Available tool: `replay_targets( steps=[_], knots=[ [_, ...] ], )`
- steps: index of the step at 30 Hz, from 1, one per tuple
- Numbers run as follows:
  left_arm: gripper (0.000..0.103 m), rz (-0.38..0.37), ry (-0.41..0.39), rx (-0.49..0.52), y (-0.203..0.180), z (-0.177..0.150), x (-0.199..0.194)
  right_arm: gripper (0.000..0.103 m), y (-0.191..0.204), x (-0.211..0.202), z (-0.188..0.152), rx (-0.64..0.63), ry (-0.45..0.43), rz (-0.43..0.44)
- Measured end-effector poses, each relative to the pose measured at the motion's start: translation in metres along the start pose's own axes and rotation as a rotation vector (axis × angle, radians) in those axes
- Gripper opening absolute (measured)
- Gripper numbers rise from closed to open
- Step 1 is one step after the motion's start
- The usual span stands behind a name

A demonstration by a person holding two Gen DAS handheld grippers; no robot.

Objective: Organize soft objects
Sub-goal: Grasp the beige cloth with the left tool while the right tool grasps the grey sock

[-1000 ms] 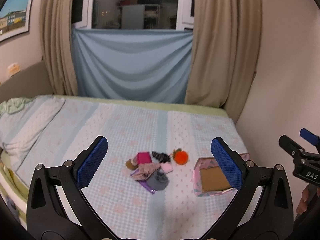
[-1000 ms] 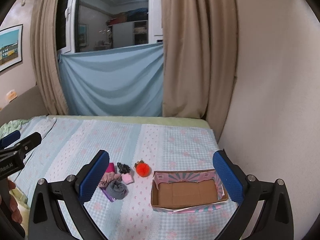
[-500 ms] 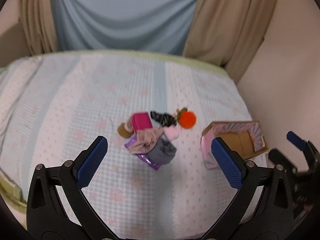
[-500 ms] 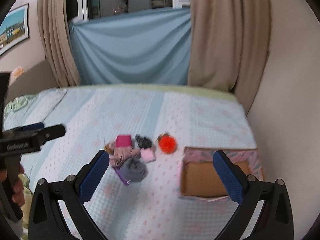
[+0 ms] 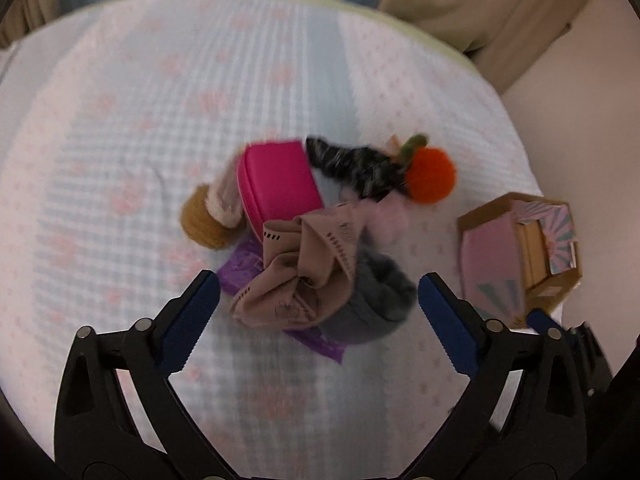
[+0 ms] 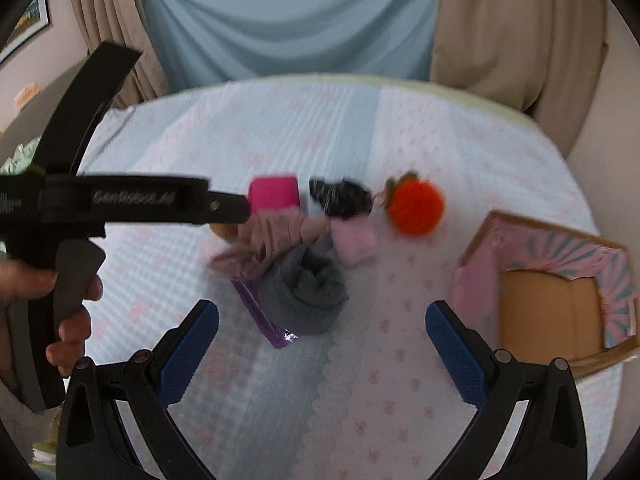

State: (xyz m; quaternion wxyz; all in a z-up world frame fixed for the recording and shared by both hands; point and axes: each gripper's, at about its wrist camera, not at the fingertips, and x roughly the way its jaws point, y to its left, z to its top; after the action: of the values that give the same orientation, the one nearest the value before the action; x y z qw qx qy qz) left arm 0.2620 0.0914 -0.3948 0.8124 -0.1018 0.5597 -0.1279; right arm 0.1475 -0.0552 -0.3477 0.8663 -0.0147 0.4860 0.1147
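A heap of soft things lies on the bed: a pink pouch (image 5: pixel 278 184), a beige cloth (image 5: pixel 304 272), a rolled grey sock (image 5: pixel 368 308), a black patterned cloth (image 5: pixel 352 164), an orange pompom (image 5: pixel 430 174), a pale pink piece (image 5: pixel 390 218) and a mustard knit (image 5: pixel 200 220). My left gripper (image 5: pixel 322 320) hangs just above the sock and beige cloth. Its jaws are wide and closing, and the pads press on nothing. My right gripper (image 6: pixel 322 346) stands open above the bedsheet, nearer than the sock (image 6: pixel 308 292), holding nothing.
An open cardboard box (image 6: pixel 568 244) with a pink patterned lining sits right of the heap, near the wall. A purple packet (image 5: pixel 240 268) lies under the cloths. A hand (image 6: pixel 68 320) holds the left gripper's handle at the left. Curtains hang beyond the bed.
Both grippers have dropped toward the bed and tipped downward. The heap now looks much larger and sits just ahead of the left fingers. The window is out of sight.
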Motion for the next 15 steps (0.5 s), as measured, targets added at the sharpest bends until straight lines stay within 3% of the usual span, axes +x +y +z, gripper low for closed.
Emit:
replay_targets(
  steps=[5,10,13,15],
  knots=[
    [0.093,-0.012,0.057,-0.041,0.015,0.003,0.057,0.103,-0.002,0.065,-0.009,-0.021,0.056,0.049],
    [0.092,-0.002,0.084,-0.048,0.019,0.005,0.092,0.103,-0.001,0.100,-0.009,-0.046,0.082,0.084],
    [0.080,-0.019,0.103,-0.063,0.020,0.006,0.104,0.098,-0.001,0.116,-0.007,-0.044,0.091,0.103],
    [0.070,-0.034,0.107,-0.079,0.020,0.006,0.106,0.085,-0.002,0.126,-0.005,-0.035,0.102,0.111]
  ],
)
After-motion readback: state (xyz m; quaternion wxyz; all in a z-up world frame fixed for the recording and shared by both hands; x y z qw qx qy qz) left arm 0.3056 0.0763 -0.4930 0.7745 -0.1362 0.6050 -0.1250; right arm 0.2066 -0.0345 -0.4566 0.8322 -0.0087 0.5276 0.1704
